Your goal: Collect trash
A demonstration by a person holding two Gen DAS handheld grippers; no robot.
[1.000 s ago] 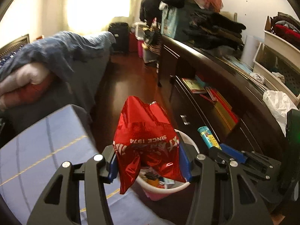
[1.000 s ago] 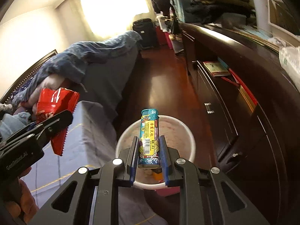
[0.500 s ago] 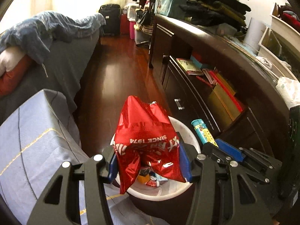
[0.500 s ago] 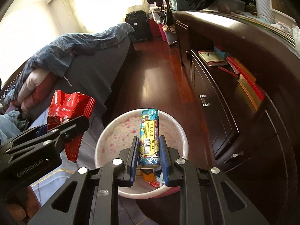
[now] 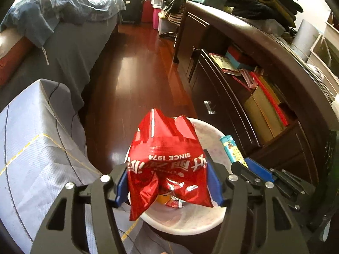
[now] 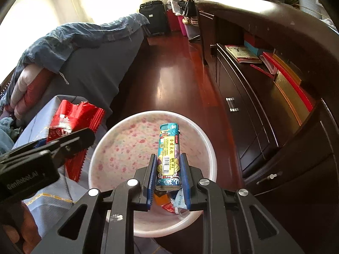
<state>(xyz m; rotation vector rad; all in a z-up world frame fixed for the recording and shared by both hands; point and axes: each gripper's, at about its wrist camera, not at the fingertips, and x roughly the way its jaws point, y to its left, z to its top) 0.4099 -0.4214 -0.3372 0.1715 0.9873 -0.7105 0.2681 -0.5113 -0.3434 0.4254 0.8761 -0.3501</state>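
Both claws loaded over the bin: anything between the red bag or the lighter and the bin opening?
Nothing visible. The red snack bag in the left claw and the lighter in the right claw both hang over the open white bin, which holds only a few wrappers at the bottom.

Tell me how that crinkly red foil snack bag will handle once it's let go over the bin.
The crumpled red foil snack bag looks floppy and light: it sags below the left gripper. Released, it would probably flutter, perhaps catching the pink-speckled white plastic bin's rim.

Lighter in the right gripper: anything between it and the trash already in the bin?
Nothing. In the right wrist view the lighter hangs in the right gripper above the wrappers in the bin, open air between.
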